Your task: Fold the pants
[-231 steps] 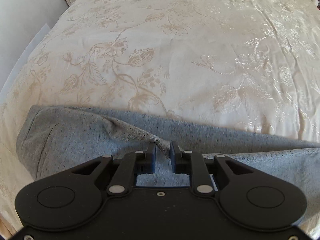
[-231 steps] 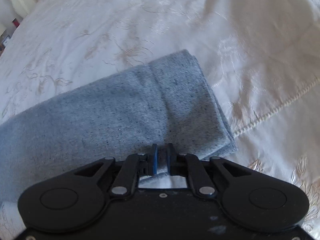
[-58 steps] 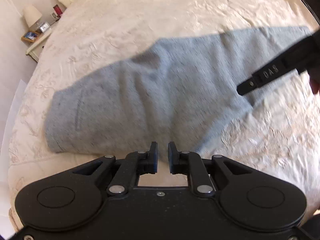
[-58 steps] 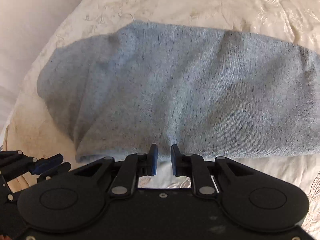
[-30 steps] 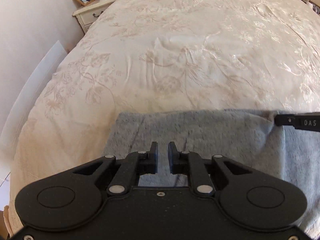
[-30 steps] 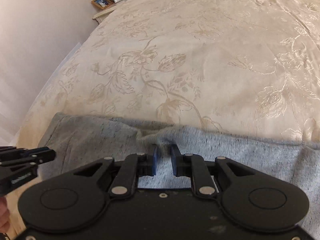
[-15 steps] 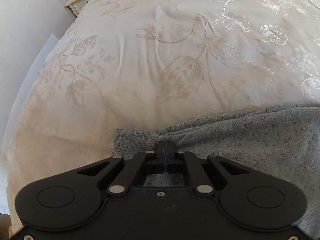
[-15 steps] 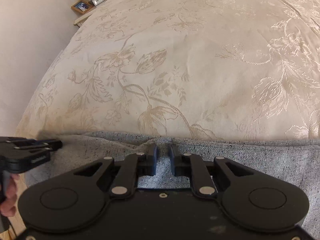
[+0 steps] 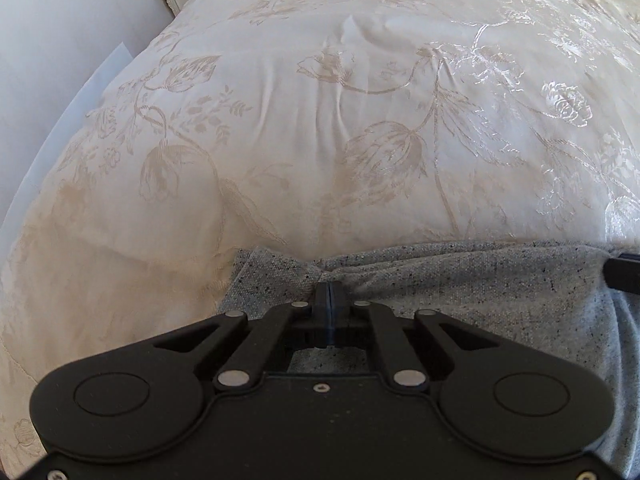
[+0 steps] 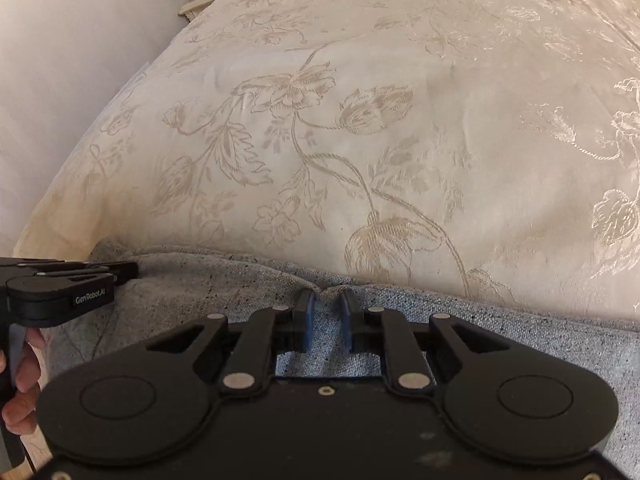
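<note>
step: gripping far edge of grey sweatpants (image 9: 460,280) on bed (image 9: 360,120) | left gripper (image 9: 328,292) clenched on edge near corner | right gripper (image 10: 326,300) fingers part-closed around a pinched ridge, firmness unclear | next: likely lift both together, fold over evenly
</note>
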{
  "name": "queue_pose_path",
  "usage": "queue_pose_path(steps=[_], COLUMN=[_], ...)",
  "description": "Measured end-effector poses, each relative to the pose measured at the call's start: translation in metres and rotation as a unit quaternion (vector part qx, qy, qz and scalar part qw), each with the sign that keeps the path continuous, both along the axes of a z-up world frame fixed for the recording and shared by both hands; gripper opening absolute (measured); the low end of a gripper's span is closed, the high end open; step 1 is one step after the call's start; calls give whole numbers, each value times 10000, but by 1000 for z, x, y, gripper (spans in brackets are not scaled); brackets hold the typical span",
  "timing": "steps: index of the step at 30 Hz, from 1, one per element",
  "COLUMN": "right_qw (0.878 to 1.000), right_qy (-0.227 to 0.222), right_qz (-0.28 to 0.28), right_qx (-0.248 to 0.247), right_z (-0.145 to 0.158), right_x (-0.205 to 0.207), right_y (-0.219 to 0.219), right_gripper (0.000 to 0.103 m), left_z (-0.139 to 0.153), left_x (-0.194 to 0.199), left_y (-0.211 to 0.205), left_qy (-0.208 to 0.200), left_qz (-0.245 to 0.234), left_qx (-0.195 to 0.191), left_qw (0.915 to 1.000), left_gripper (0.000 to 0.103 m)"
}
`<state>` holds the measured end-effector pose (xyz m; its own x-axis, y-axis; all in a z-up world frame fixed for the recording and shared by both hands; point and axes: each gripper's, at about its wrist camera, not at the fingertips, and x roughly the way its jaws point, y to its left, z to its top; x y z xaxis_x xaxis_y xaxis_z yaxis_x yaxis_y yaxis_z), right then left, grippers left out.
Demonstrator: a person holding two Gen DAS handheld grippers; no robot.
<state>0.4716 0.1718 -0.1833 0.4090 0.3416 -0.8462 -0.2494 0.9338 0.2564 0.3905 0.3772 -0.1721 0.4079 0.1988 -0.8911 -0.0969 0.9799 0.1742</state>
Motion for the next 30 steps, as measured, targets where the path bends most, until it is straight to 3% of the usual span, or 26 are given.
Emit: queue_pose_path(steps=[4,7,12,18,22,26,30], right_qw=[9996,9981,9927,9784,9702,9666,9620], right_qy=[-172,-229,-297,-171,-52,-31,-160], right_qz=[-100,-474,-1128,-2059,-2422,-2562,-2726], right_qx=[180,334,309,58,6,45,16], right_z=[24,44,62,67,60,57,63], right_x=[-19,-45,-98,-161,-187,-198,-206], right_y=[-22,-56,-135,-250,-318,-376,-433], right_gripper=[17,17,18,21,23,23,23], left_z=[0,16,60,70,51,3,6], left_x=[-9,-26,-74,-123,-141,-152,-167], left_y=[-28,-46,-86,-184,-244,-260,-276], left_qy=[-56,-254,-589,-543,-152,863,661], left_qz=[-622,-780,-762,-1345,-1639,-1342,-1241], left_qx=[835,1251,475,16,50,176,827], left_qw=[9945,9887,9942,9894,9863,9870,9866], left_gripper=[12,12,12,13,13,13,13])
